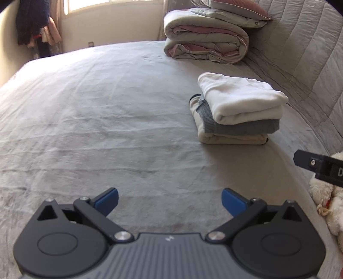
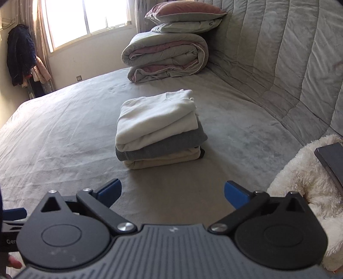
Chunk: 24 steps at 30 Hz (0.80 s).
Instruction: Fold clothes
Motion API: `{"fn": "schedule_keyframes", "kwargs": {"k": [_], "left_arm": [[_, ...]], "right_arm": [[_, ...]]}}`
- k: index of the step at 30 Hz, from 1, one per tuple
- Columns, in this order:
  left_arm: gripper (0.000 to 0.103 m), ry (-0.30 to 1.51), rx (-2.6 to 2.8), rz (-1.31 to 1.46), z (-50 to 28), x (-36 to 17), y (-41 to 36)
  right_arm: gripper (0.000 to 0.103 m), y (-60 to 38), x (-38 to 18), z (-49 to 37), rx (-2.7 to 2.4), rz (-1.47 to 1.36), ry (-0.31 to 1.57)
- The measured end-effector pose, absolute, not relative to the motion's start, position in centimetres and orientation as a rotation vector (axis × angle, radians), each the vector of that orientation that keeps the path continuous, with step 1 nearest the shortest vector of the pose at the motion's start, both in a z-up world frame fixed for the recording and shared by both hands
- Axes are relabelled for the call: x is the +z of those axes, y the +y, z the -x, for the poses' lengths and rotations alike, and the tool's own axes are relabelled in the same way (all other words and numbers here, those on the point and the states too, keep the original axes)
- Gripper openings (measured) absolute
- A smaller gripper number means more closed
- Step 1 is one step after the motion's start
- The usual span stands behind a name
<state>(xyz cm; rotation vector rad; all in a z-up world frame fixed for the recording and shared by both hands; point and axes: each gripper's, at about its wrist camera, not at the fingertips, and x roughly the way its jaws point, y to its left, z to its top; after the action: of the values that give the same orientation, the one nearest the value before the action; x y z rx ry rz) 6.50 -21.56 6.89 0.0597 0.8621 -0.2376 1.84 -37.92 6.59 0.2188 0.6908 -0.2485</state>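
Neat stack of folded clothes [image 2: 159,131] on grey bed [image 2: 64,133]: white, grey, beige.

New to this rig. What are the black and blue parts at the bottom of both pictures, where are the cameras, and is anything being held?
No robot arm here: a person holds a hand-held gripper in each hand, each with a camera looking along its two fingers. One picture is from the left hand-held gripper, the other from the right hand-held gripper. The blue pieces are finger pads. Both sets of jaws are wide open with nothing between them. On the grey bed sits a stack of folded clothes: white on top, grey, then beige. Behind it lie a folded duvet and pillows; a white plush toy is at right.
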Motion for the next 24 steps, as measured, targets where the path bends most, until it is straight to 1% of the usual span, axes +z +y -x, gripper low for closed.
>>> {"fn": "schedule_keyframes", "kwargs": {"k": [11, 24], "left_arm": [[0.102, 0.832, -0.273, -0.088, -5.3, 8.5, -22.9], [0.102, 0.839, -0.298, -0.114, -4.5, 8.7, -23.2]], "right_arm": [[0.103, -37.6, 7.7, -1.3, -0.239, -0.214, 0.691], [0.103, -37.5, 8.5, -0.9, -0.209, -0.240, 0.693]]}}
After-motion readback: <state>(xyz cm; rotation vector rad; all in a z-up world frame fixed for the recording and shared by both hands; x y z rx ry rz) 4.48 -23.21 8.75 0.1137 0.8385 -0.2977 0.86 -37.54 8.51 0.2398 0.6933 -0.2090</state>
